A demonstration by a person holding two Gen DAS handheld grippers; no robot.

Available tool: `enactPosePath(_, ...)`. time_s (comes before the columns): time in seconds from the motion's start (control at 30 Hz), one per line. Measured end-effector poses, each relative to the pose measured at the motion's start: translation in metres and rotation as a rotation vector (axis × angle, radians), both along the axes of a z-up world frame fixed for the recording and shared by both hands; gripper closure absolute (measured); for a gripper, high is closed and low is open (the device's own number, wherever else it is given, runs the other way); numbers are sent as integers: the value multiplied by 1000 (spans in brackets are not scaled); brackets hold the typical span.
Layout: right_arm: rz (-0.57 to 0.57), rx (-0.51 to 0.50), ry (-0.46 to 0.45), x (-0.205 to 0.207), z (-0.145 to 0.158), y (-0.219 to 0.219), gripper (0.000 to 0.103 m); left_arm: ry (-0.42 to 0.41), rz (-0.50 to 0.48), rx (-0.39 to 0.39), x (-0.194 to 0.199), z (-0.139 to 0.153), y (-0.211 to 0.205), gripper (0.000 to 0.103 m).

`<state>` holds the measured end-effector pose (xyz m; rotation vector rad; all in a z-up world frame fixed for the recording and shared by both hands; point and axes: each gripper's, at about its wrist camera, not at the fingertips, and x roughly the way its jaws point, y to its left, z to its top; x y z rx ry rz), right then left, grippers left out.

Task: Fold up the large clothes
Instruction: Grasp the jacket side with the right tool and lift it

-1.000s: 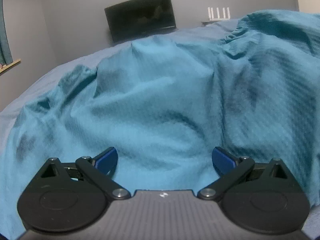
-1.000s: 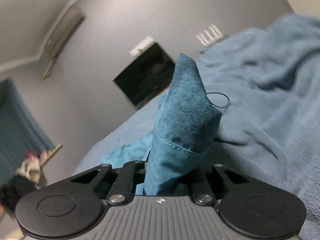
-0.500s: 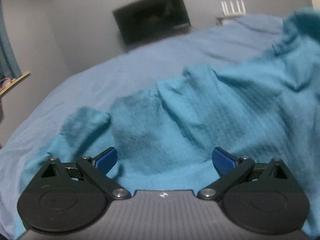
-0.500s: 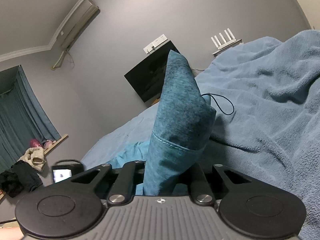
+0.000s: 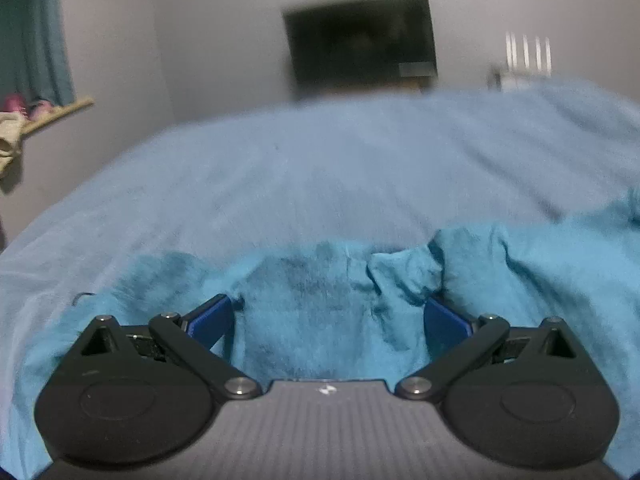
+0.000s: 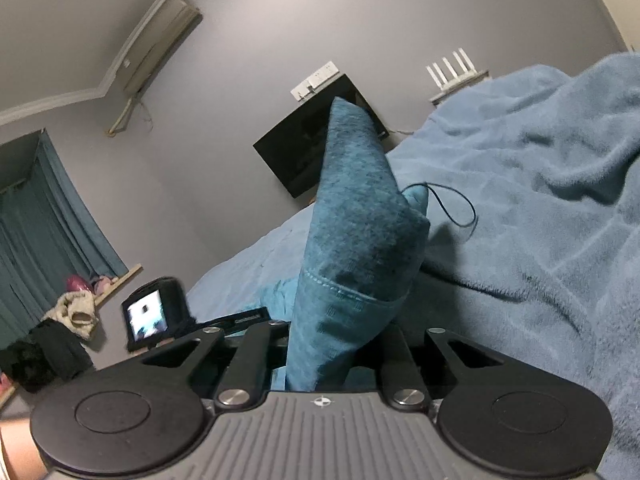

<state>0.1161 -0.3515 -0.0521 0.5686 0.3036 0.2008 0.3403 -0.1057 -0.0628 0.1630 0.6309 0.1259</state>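
Note:
The teal garment lies rumpled on the bed, its far edge just beyond my left gripper. That gripper is open, its blue pads wide apart above the cloth, which lies loose between them; this view is blurred. In the right wrist view a hemmed fold of the same garment stands up from between the jaws of my right gripper, which is shut on it. The cloth hides the right fingertips.
A light blue fleece blanket covers the bed, with a thin black cord loop on it. A dark TV and a white router stand at the far wall. Left are clothes and a small lit screen.
The left gripper has moved across the garment; teal cloth that filled its view now covers only the lower part, with bare blanket beyond. The right gripper keeps its grip; a lit screen has appeared at its left.

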Motion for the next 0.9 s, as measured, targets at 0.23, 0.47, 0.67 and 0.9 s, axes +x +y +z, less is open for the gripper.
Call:
enactPosePath(0.23, -23, -34, 4, 6, -9, 1, 87, 32, -73, 27, -37, 10, 15, 0)
enactPosePath(0.47, -37, -68, -11, 1, -7, 8, 87, 15, -387, 18, -192, 0, 28, 0)
enactPosePath(0.67, -48, -149, -12, -8, 8, 31, 89, -39, -461, 192, -219, -45, 15, 0)
enactPosePath(0.9, -22, -353, -58, -23, 45, 91, 89, -13, -413, 155, -213, -3, 64, 1)
